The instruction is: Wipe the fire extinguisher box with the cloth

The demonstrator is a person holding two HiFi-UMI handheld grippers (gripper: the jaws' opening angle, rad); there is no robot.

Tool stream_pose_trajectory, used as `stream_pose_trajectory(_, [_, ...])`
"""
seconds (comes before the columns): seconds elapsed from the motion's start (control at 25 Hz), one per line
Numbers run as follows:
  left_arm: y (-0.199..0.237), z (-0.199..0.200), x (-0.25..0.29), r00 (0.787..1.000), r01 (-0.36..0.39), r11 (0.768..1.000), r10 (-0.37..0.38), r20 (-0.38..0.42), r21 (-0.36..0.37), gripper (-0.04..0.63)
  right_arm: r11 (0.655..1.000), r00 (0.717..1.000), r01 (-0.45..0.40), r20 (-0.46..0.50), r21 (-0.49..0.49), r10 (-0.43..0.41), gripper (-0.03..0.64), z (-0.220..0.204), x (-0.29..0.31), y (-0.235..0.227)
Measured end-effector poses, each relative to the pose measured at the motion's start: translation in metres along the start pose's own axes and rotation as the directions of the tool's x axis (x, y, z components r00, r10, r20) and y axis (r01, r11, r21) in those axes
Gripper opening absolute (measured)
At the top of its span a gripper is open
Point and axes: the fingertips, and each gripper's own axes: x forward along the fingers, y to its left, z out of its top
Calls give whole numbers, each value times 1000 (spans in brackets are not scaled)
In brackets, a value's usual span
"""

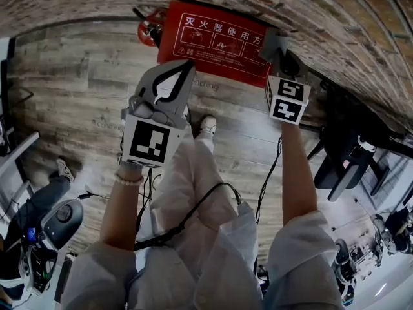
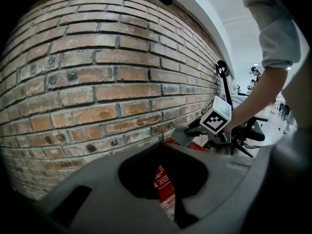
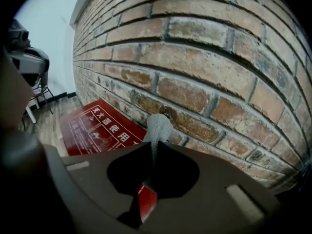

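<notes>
My right gripper (image 3: 152, 147) pinches the cloth (image 3: 158, 126) over the red box (image 3: 92, 130); my left gripper (image 2: 163, 145) is closed, empty. Next, I reckon, sweep across.

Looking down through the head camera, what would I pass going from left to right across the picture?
Another person's shoe → left claw → white shoe → right claw, gripping the cloth → black chair. The red box spans the middle, so it is left out.

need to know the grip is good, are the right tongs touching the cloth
Touching. The right gripper view shows the cloth pinched between the right tongs, both jaws shut on it.
</notes>
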Motion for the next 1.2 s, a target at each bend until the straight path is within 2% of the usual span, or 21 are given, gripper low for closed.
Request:
stream_pose_trajectory(0.24, [15, -15, -22, 999, -39, 999, 39, -17, -18, -3, 991, 990, -127, 60, -43, 129, 25, 28, -18, 60])
stream_pose_trajectory(0.48, [40, -28, -47, 994, -105, 994, 103, -35, -44, -3, 957, 957, -264, 93, -123, 276, 25, 58, -25, 139])
stream_pose_trajectory(0.68, [54, -36, -61, 990, -136, 989, 134, -44, -50, -3, 923, 923, -352, 104, -152, 369, 25, 75, -23, 196])
stream_pose_trajectory(0.92, [66, -48, -73, 986, -160, 985, 157, -47, -66, -3, 893, 896, -418, 89, -167, 435, 25, 80, -10, 253])
stream_pose_trajectory(1.2, [80, -59, -81, 983, -180, 981, 176, -56, -77, -3, 880, 896, -434, 13, -192, 444, 25, 59, 12, 293])
